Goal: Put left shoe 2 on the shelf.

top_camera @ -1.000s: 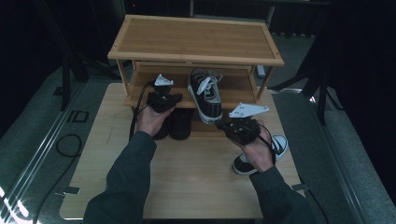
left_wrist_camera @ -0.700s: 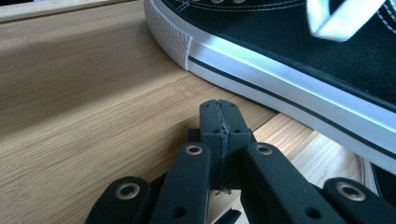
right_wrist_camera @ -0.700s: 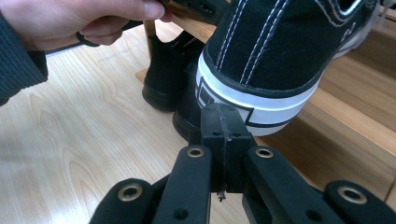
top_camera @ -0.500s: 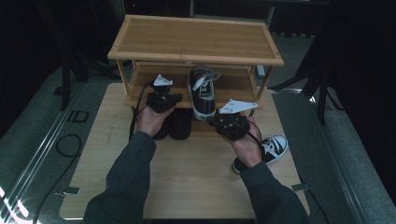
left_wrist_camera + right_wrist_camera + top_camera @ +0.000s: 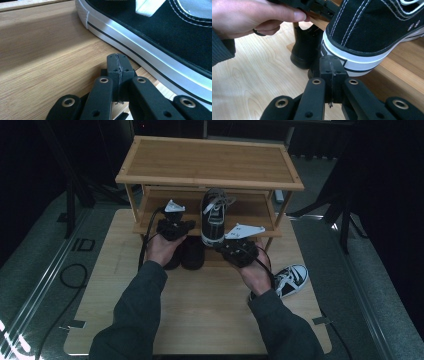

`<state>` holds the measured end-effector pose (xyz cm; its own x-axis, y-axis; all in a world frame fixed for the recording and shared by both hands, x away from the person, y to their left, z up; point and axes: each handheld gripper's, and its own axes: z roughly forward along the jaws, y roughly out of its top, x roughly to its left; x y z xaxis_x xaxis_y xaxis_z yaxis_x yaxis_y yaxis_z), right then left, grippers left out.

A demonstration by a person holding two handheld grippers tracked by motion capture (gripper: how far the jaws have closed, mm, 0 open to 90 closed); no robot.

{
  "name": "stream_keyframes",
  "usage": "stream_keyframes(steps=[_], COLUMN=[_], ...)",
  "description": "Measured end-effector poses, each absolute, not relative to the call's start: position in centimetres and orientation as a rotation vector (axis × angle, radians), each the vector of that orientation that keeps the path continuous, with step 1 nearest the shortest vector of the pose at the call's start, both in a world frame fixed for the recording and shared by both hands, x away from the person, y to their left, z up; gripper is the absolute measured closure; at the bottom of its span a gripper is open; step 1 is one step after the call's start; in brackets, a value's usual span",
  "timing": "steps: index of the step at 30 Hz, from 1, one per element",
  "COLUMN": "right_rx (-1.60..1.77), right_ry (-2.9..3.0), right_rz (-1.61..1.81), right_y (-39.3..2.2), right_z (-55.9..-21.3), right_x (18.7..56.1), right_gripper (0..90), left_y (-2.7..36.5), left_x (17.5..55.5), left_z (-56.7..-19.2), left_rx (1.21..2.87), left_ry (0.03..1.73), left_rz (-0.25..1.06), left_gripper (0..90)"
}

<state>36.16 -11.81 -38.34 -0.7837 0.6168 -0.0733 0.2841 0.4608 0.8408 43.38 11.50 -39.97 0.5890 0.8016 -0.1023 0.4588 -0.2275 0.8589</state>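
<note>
Sneaker (image 5: 160, 37) toe beyond frame

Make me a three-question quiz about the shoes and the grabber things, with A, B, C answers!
1. Where is the sneaker that sits between the two grippers?
A. on the rack's top shelf
B. on the rack's middle shelf
C. on the floor

2. How many black-and-white sneakers are in the high view?
A. one
B. two
C. four

3. How do the left gripper jaws stand?
A. shut, holding nothing
B. wide open
C. clamped on a lace

Answers:
1 B, it rests on the middle shelf under the top board.
2 B, the second sneaker lies on the table.
3 A, the jaws meet with nothing between them.
</note>
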Motion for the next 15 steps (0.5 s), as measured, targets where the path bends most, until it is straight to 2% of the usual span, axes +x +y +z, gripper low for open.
stream_keyframes(steps=[15], right_rx=[0.804], right_ry=[2.294], right_rz=[1.206], right_y=[-12.9], right_z=[-38.4], right_x=[36.8], right_gripper=[90.0], left_y=[11.5], left_x=[43.4], left_z=[-40.0], left_rx=[1.87], left_ry=[1.02], left_rz=[0.455], left_gripper=[90.0])
